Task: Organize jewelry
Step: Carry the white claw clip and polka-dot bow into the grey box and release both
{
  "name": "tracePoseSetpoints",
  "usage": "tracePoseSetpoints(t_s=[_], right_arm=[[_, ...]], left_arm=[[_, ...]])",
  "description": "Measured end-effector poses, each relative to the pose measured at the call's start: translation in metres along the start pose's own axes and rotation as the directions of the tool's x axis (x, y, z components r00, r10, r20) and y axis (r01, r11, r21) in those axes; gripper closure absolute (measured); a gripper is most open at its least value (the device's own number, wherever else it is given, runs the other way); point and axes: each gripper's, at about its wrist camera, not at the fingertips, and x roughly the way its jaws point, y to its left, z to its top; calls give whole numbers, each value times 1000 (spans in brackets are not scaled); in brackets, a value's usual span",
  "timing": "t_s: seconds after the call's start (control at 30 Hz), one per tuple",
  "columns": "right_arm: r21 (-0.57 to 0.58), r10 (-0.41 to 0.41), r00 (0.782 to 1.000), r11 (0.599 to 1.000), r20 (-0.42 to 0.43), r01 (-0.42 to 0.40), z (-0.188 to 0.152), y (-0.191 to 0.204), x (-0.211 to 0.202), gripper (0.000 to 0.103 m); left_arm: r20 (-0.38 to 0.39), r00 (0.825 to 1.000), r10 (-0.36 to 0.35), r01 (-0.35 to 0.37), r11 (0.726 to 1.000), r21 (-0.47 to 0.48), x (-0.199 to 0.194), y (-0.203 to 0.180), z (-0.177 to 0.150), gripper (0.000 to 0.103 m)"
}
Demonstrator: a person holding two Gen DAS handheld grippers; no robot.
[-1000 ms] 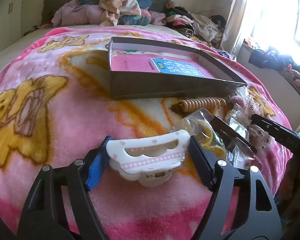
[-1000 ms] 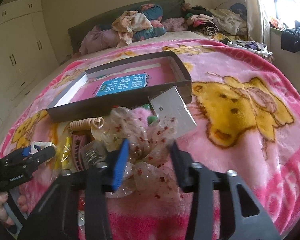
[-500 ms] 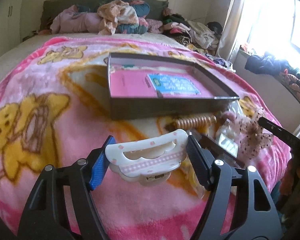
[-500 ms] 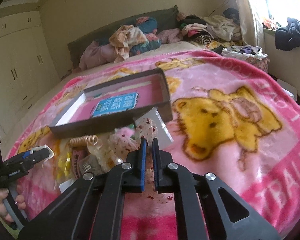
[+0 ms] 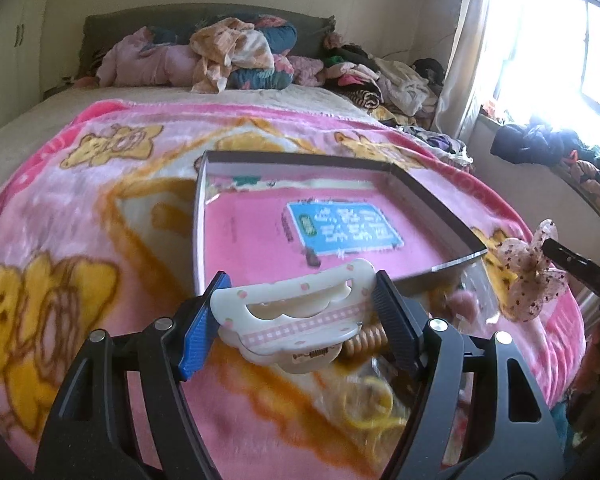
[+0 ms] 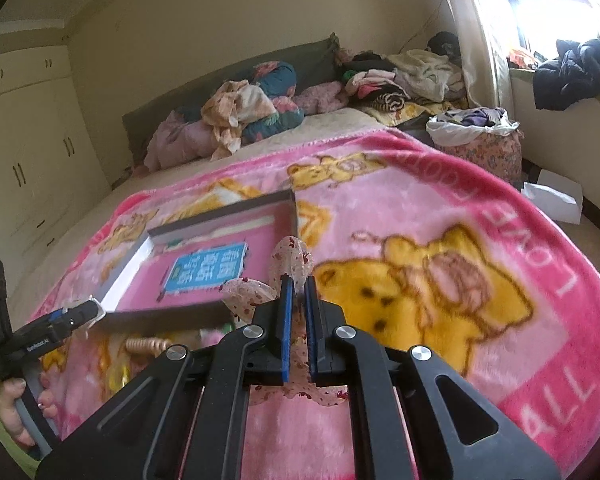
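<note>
The left gripper (image 5: pixel 296 312) is squeezing a white hair clip (image 5: pixel 296 316) up in the air, just in front of the open box (image 5: pixel 432 204) on the pink blanket (image 5: pixel 80 240). The right gripper (image 6: pixel 298 308) is pinching a spotted bow (image 6: pixel 290 264) beside the box.

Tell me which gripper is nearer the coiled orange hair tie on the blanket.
Left. The left gripper, holding the white hair claw, hangs just above the coiled orange hair tie; the right gripper sits off to its side.
</note>
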Motion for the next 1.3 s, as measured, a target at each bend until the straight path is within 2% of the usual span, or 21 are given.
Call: tracePoseSetpoints(t_s=[0.3,0.6,1.0,1.3], right_arm=[[-32,15,1000,999,12,-15,30,16,20,97],[-61,46,999,997,-24,-47,49,39,59,97],[-71,57,994,995,-96,-64,47,54,103,97],[-77,20,987,996,-162,-33,32,49,128,96]], left_arm=[[-9,1000,8,-8,1000,-5,28,1,15,40],[-33,999,25,-25,1000,10,53,1,23,40],[-66,997,32,-30,999,33,68,-1,16,40],[-79,996,32,-30,999,29,73,0,15,40]])
